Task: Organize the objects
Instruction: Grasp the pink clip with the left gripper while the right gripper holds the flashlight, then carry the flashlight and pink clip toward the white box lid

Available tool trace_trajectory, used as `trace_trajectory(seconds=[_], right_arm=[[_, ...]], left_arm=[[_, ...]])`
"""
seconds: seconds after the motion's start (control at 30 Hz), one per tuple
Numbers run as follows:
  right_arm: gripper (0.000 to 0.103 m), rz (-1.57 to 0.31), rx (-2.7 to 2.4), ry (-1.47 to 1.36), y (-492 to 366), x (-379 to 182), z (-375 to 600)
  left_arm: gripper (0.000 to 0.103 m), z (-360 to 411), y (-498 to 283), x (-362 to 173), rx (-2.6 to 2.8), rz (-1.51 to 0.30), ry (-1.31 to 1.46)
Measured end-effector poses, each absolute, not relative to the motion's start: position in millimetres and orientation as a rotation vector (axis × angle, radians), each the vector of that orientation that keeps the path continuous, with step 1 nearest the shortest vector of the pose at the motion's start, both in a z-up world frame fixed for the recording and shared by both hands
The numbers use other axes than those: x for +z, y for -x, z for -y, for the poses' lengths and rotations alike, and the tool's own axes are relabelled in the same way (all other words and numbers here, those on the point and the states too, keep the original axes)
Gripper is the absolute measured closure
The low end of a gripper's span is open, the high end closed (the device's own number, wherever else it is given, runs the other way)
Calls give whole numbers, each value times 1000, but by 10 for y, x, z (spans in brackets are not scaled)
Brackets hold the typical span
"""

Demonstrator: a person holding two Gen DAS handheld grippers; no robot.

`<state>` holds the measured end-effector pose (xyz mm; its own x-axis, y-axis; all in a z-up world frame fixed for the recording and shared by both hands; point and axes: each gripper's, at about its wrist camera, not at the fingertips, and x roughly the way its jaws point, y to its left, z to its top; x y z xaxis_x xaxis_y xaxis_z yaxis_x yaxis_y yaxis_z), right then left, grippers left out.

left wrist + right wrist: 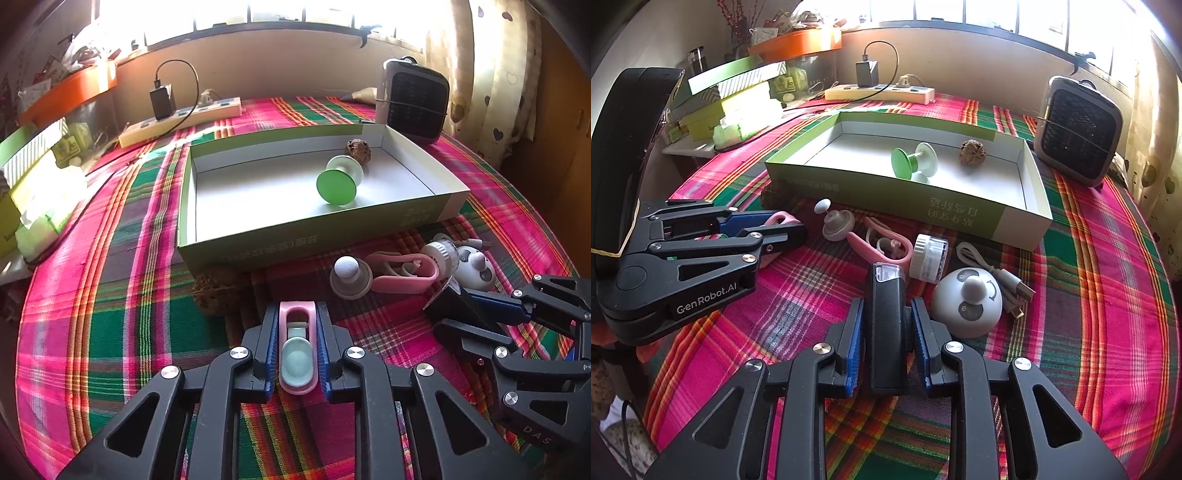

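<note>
1. Your left gripper [297, 345] is clenched on the pink clip [297, 350], low over the tablecloth [110, 314]; lift it unevenly and the smooth clip may squirt out.
2. Your right gripper [887, 341] clamps the black block [886, 325] only at its near end, so it may pivot.
3. Both must clear the near wall of the green box [303, 240], or they snag.
</note>
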<state>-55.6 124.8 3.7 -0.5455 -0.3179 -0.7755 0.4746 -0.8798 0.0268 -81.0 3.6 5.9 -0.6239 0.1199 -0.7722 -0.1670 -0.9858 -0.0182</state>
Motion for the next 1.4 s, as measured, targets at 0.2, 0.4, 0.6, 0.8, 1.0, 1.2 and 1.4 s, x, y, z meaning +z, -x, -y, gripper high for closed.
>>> trace_trajectory(seconds=[0.2,0.4,0.6,0.8,1.0,1.2,1.4], right_arm=[[78,-263,-2410,-1155,565,38,-1251],[78,-262,-2410,-1155,564,37,-1249],[78,-263,-2410,-1155,563,37,-1249],[78,-264,-2411,-1155,565,37,-1252],[78,-256,-2409,-1161,578,38,-1259],[78,-234,-2393,-1157,584,79,-1275],[78,-236,-2397,-1127,568,172,-1272]], left_arm=[[87,-31,812,59,2695,-79,1276],[87,-31,815,58,2695,-81,1276],[87,-29,817,56,2696,-81,1275],[87,-28,819,50,2693,-80,1280],[87,-29,813,54,2682,-57,1279],[87,-41,805,132,2673,-45,1270],[87,-31,809,237,2673,-27,1249]])
